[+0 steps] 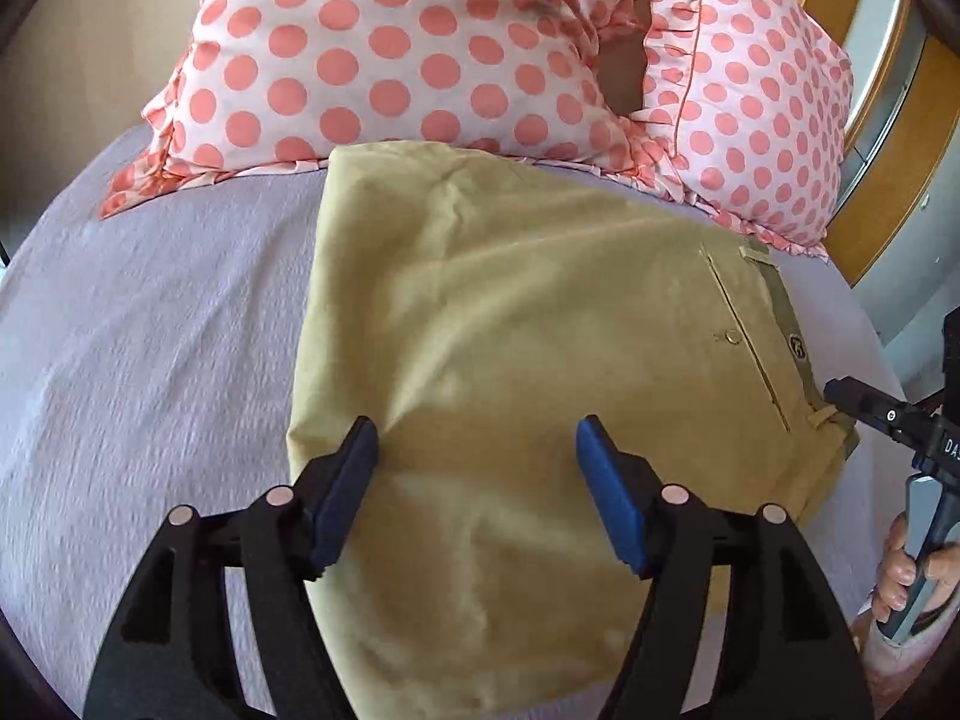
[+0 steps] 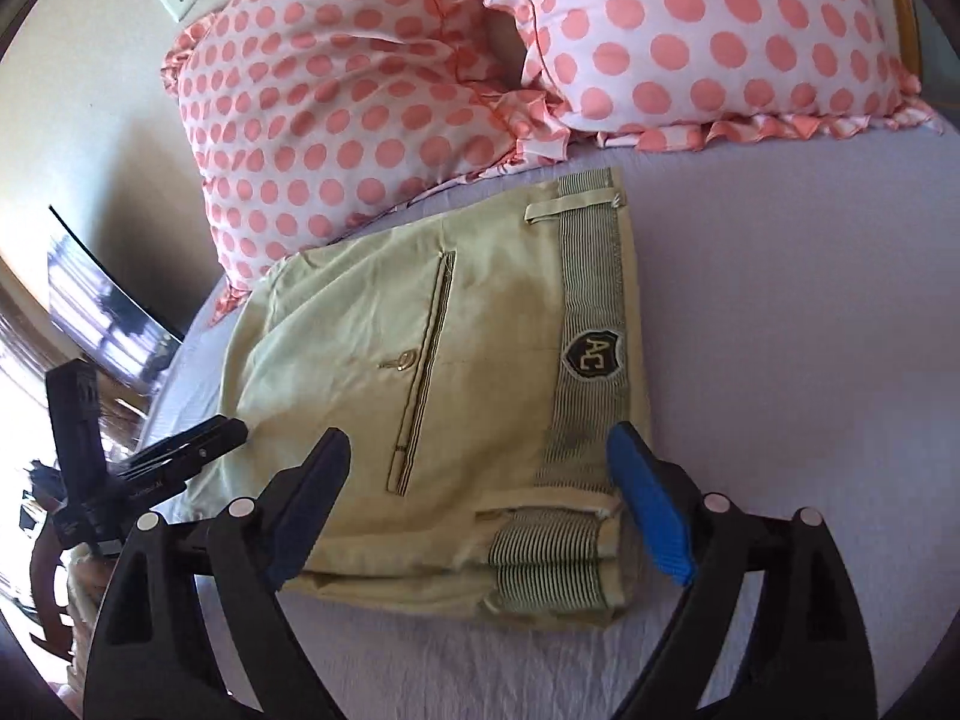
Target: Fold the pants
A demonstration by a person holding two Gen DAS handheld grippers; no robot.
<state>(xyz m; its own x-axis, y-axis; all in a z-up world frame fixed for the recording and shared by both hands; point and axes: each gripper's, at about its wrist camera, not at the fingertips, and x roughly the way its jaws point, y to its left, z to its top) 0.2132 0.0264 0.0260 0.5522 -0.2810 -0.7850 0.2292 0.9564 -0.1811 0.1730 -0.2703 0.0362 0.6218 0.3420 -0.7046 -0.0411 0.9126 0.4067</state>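
The pants (image 1: 510,360) lie folded on the bed (image 1: 150,330), near the pillows (image 1: 390,48). Both tongs, left (image 1: 477,492) and right (image 2: 480,498), gape wide, holding nothing. A bump could undo the fold.

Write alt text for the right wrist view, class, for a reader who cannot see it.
Folded khaki pants lie on a lilac bedsheet, striped waistband to the right, between the open right gripper. Two polka-dot pillows sit behind; the left gripper reaches in from the left.

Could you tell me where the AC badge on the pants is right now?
In the right wrist view, the AC badge sits on the ribbed waistband, right of the buttoned pocket.
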